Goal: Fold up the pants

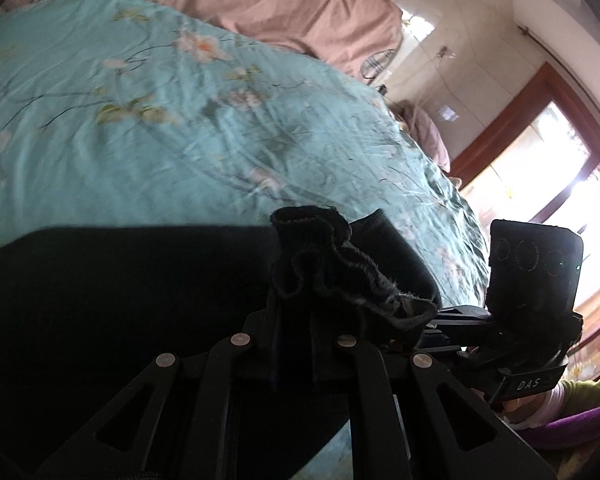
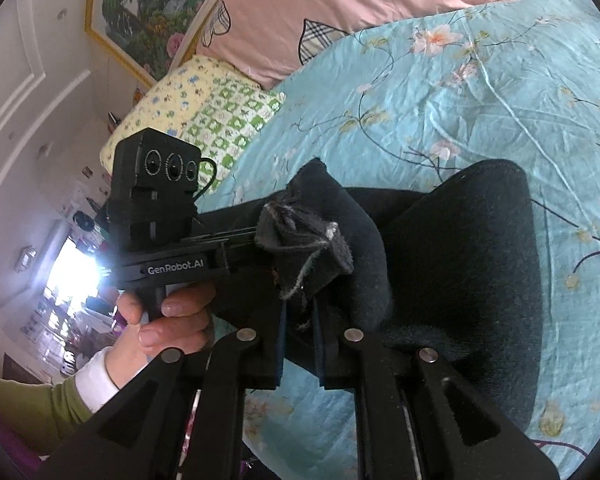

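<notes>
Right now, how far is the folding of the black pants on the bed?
Done: the black pants already lie doubled, with a rounded fold edge on the turquoise bedspread. In hand: the left gripper and the right gripper are each shut on a bunched edge of the cloth, side by side. Left: laying that edge down, then smoothing; a flat, finished fold is not visible yet.

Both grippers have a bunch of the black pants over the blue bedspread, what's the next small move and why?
Probably lower both ends onto the floral bedspread and lay them flat. The left gripper and right gripper each pinch a bunched edge of the black pants, which hang folded above the bed.
</notes>
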A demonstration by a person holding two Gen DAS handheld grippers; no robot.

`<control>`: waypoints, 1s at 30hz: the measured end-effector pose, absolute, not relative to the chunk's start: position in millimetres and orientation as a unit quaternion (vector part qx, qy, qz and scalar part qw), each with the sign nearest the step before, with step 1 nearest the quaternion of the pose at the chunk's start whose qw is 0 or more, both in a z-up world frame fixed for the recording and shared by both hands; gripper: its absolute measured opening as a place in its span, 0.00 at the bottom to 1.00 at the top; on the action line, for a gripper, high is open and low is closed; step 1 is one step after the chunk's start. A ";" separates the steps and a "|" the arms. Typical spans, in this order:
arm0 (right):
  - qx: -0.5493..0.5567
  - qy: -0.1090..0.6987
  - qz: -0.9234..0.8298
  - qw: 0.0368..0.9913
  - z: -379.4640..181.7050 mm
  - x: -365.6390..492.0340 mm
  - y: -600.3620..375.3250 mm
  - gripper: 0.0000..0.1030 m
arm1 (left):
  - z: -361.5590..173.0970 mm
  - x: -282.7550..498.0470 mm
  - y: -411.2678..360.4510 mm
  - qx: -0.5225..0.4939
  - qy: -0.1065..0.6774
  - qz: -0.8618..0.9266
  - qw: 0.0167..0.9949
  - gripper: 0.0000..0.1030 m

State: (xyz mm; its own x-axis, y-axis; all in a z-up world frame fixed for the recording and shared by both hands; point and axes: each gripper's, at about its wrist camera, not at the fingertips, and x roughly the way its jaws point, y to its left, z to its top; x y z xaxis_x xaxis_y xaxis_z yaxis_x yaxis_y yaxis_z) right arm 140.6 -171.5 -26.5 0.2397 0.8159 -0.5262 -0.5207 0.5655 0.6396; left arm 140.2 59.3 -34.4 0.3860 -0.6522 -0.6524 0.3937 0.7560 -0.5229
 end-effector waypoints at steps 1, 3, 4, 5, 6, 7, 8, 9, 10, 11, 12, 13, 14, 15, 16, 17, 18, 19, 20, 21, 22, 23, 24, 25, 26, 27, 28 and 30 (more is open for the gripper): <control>0.166 0.440 0.435 0.768 -27.3 140.0 -168.7 0.17 | -35.3 138.4 64.1 -0.149 0.456 -0.312 0.820 0.09; 0.166 0.444 0.439 0.763 -28.5 138.6 -165.6 0.23 | -36.6 131.7 76.6 -0.162 0.458 -0.290 0.825 0.09; 0.166 0.445 0.443 0.761 -28.6 137.8 -163.4 0.28 | -36.3 129.1 81.3 -0.165 0.457 -0.281 0.828 0.09; 0.164 0.446 0.446 0.759 -28.4 136.9 -161.3 0.30 | -35.7 124.7 87.6 -0.171 0.455 -0.269 0.832 0.09; 0.161 0.447 0.448 0.758 -27.8 135.8 -158.8 0.34 | -34.7 119.9 94.0 -0.178 0.453 -0.258 0.835 0.09; 0.156 0.447 0.449 0.758 -27.3 134.6 -156.4 0.35 | -33.2 116.5 98.0 -0.183 0.451 -0.250 0.837 0.09; 0.153 0.446 0.451 0.758 -26.8 133.8 -154.1 0.35 | -31.1 110.3 104.5 -0.191 0.446 -0.236 0.842 0.09; 0.154 0.447 0.453 0.756 -26.8 133.5 -152.1 0.35 | -30.2 106.9 108.0 -0.196 0.443 -0.230 0.844 0.09; 0.157 0.449 0.458 0.751 -27.0 133.3 -149.6 0.35 | -28.9 102.7 112.4 -0.203 0.440 -0.220 0.846 0.10; 0.160 0.451 0.462 0.747 -27.2 133.3 -147.9 0.35 | -27.2 95.9 118.3 -0.209 0.435 -0.206 0.851 0.10; 0.161 0.452 0.465 0.743 -27.2 132.9 -145.7 0.35 | -26.4 91.7 123.0 -0.214 0.432 -0.195 0.854 0.11; 0.160 0.453 0.468 0.742 -26.5 132.5 -143.8 0.35 | -25.7 85.9 128.7 -0.219 0.429 -0.184 0.857 0.11; 0.157 0.451 0.473 0.740 -24.7 131.1 -140.8 0.35 | -25.0 81.9 133.7 -0.225 0.426 -0.177 0.858 0.11; 0.155 0.450 0.475 0.740 -23.1 129.9 -139.3 0.35 | -24.7 76.3 139.5 -0.231 0.423 -0.166 0.861 0.11; 0.153 0.446 0.480 0.740 -20.0 128.6 -137.0 0.35 | -24.3 71.3 144.5 -0.235 0.420 -0.154 0.863 0.11; 0.153 0.443 0.483 0.739 -17.6 128.2 -135.7 0.35 | -23.9 65.1 150.6 -0.242 0.416 -0.142 0.865 0.11; 0.155 0.440 0.487 0.739 -15.2 128.0 -134.6 0.35 | -23.3 58.3 158.1 -0.251 0.411 -0.129 0.867 0.13; 0.156 0.436 0.491 0.738 -12.0 127.9 -133.5 0.35 | -23.0 54.4 161.8 -0.255 0.410 -0.120 0.868 0.14; 0.156 0.434 0.493 0.737 -9.8 128.0 -131.7 0.35 | -22.6 48.3 167.9 -0.263 0.406 -0.108 0.869 0.15; 0.155 0.432 0.496 0.737 -7.3 128.2 -129.4 0.35 | -22.1 42.7 173.7 -0.271 0.403 -0.097 0.869 0.16; 0.153 0.430 0.500 0.736 -4.8 128.8 -126.2 0.35 | -21.7 37.3 179.6 -0.280 0.399 -0.086 0.869 0.16; 0.152 0.429 0.503 0.735 -3.3 129.4 -123.4 0.35 | -21.6 31.5 186.0 -0.290 0.395 -0.074 0.869 0.16; 0.150 0.427 0.507 0.734 -1.5 130.1 -119.3 0.35 | -21.6 26.1 192.2 -0.300 0.391 -0.066 0.868 0.16; 0.147 0.427 0.509 0.733 0.1 130.6 -116.1 0.35 | -21.2 21.0 197.2 -0.308 0.387 -0.056 0.867 0.16; 0.145 0.426 0.512 0.731 1.4 131.2 -112.3 0.35 | -20.5 15.4 202.5 -0.312 0.383 -0.045 0.868 0.16; 0.144 0.425 0.515 0.730 2.5 131.6 -109.2 0.35 | -19.9 10.3 206.9 -0.315 0.380 -0.034 0.869 0.16; 0.142 0.424 0.519 0.728 3.7 132.4 -105.8 0.35 | -18.9 4.2 211.3 -0.320 0.376 -0.022 0.869 0.17; 0.136 0.422 0.526 0.726 7.1 134.2 -95.9 0.35 | -18.7 -4.0 218.7 -0.328 0.373 -0.006 0.868 0.22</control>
State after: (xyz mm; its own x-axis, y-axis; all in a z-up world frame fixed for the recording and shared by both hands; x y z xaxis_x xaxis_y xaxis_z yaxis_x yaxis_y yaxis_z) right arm 134.2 -95.9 7.1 0.0912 0.8781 -0.4698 -0.6492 0.4101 0.6406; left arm -4.0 218.7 -18.7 0.7214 -0.2558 -0.6436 -0.2336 0.7849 -0.5739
